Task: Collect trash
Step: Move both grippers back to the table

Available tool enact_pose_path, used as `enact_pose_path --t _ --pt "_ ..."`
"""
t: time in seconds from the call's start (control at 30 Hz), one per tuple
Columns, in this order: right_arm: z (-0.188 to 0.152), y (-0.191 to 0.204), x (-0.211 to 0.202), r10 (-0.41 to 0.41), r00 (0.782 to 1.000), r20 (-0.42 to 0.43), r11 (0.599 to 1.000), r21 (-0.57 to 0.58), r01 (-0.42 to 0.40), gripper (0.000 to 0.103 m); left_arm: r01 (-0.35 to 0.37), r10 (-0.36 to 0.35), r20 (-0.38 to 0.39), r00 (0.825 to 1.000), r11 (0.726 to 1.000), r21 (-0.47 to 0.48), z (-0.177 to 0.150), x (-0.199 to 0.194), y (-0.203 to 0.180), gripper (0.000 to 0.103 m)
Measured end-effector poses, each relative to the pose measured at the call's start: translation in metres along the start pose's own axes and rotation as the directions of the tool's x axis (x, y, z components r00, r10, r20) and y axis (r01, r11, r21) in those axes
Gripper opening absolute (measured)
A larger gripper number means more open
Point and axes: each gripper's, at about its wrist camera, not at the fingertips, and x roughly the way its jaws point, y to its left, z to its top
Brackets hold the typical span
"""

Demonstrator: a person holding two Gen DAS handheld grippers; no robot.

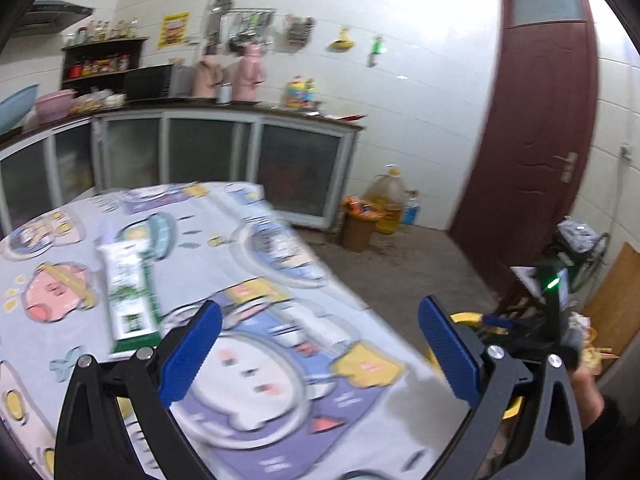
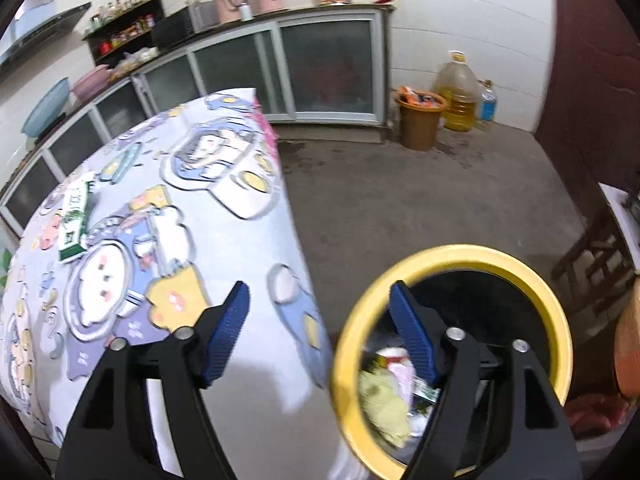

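The carton [image 2: 74, 216] lies flat on the table [image 2: 240, 248], over at ten o'clock from the right gripper [image 2: 320, 332]. At four o'clock, on the floor just beside the table's edge, stands the trash bin [image 2: 556, 320], with wrappers inside it. Across the floor at one o'clock sits a bucket [image 2: 420, 124], an oil jug [image 2: 460, 96] just right of it, the counter [image 2: 280, 20] behind the table.
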Motion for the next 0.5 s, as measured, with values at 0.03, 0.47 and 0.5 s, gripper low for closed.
enact_pose_path --t 0.03,0.47,0.5 --pt "0.003 0.005 0.001 0.020 1.000 0.003 1.000 -0.002 -0.020 0.078 -0.041 0.041 -0.017 0.999 0.999 -0.015 -0.006 0.000 0.019 0.095" --pt "0.077 0.135 0.054 0.293 0.953 -0.076 0.934 -0.191 -0.303 0.091 -0.308 0.278 -0.186 0.942 0.938 -0.158 -0.034 0.017 0.174 0.095" --pt "0.085 0.153 0.059 0.302 0.949 -0.092 0.919 -0.235 -0.316 0.091 -0.315 0.286 -0.187 0.940 0.937 -0.151 -0.032 0.021 0.178 0.095"
